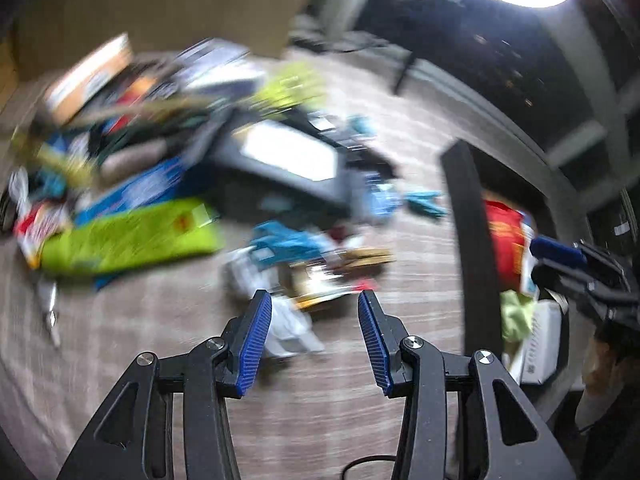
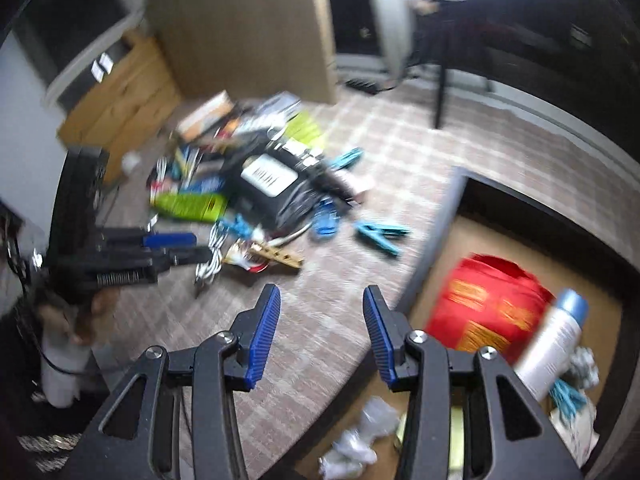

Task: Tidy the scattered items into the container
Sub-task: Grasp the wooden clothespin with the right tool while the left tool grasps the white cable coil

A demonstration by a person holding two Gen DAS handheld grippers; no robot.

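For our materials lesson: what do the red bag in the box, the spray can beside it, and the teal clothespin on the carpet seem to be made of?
Red bag: probably glossy plastic film or foil, judging by its sheen and creases. Spray can: likely painted metal with a blue plastic cap, going by its smooth white cylinder; blur leaves this open. Teal clothespin: apparently moulded plastic, uniform in colour and matte.

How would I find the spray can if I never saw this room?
Look for the dark-walled box on the checked carpet. Inside lies a big red bag; the spray can leans against it. It is the only white tube with a blue cap.
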